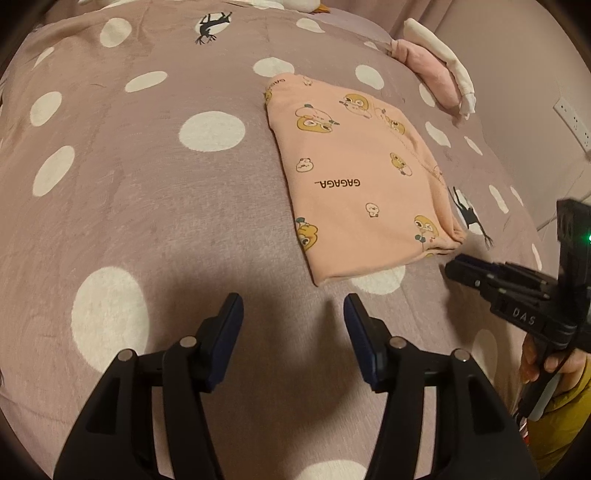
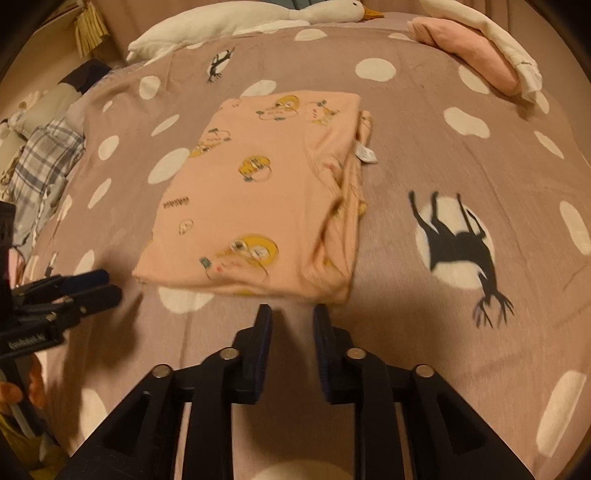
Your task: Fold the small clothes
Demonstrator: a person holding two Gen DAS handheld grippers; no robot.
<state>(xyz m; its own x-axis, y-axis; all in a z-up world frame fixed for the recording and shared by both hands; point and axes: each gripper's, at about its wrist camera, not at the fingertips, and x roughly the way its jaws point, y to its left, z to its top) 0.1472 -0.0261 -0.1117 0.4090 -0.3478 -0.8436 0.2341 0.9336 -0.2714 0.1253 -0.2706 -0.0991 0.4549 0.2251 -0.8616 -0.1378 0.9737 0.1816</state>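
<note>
While I hold both tools just short of it, the folded peach garment point(image 2: 258, 192) lies flat on the mauve polka-dot bedspread point(image 1: 129, 206), its near folded edge straight and its right side showing thick stacked layers with a small white tag. My left gripper point(image 1: 293, 317) has its jaws well apart with only bedspread between them; my right gripper point(image 2: 291, 321) has a narrow gap between its jaws and holds nothing — its tips sit just before the garment's near edge. To the left of the garment I have a broad stretch of bare cover; to the right the room is tighter, with a pink folded cloth point(image 2: 476, 55) and a cream cloth point(image 2: 495, 40) stacked near the bed's far corner. The garment looks like soft knit, printed with yellow cartoon figures and small lettering. The bedspread is smooth, with white spots and black animal silhouettes — a white plush goose point(image 2: 258, 14) lies along the far edge.
</note>
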